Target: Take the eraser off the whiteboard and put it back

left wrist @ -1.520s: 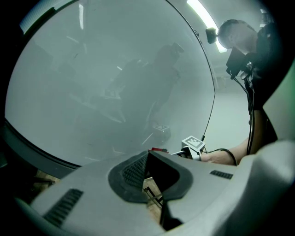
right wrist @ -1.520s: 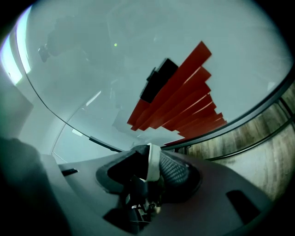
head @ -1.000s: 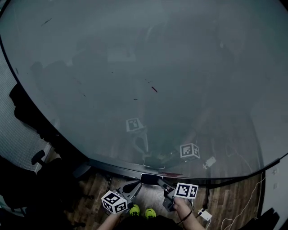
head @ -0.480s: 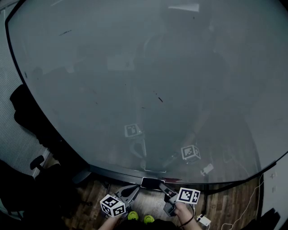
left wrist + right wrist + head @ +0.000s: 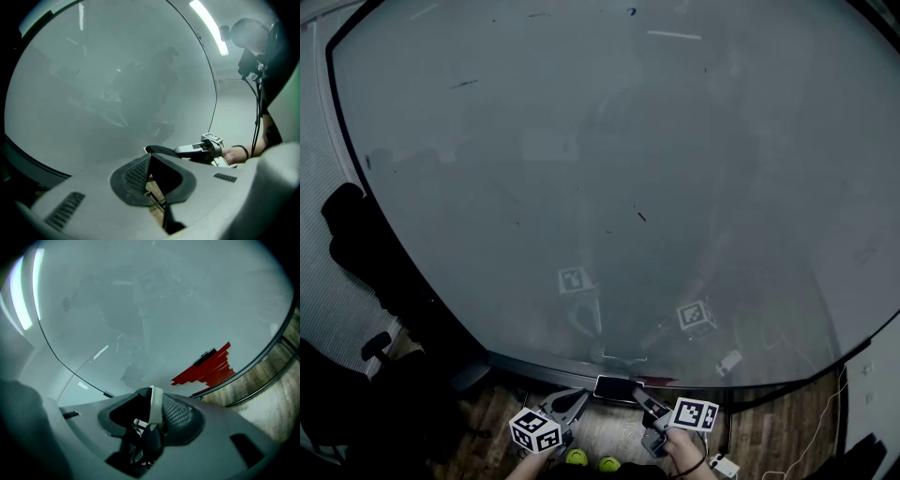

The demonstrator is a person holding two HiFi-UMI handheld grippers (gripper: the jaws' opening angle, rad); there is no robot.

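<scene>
Head view: right gripper (image 5: 635,392) still holds eraser (image 5: 612,385).

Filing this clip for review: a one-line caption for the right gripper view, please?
Right claw grips the white-edged eraser edge-on before the whiteboard, a red patch near its lower rim.

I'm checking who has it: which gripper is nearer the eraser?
Right. The right gripper has its jaws closed on one end of the eraser; the left gripper sits just beside its other end, jaws apart and empty.
</scene>
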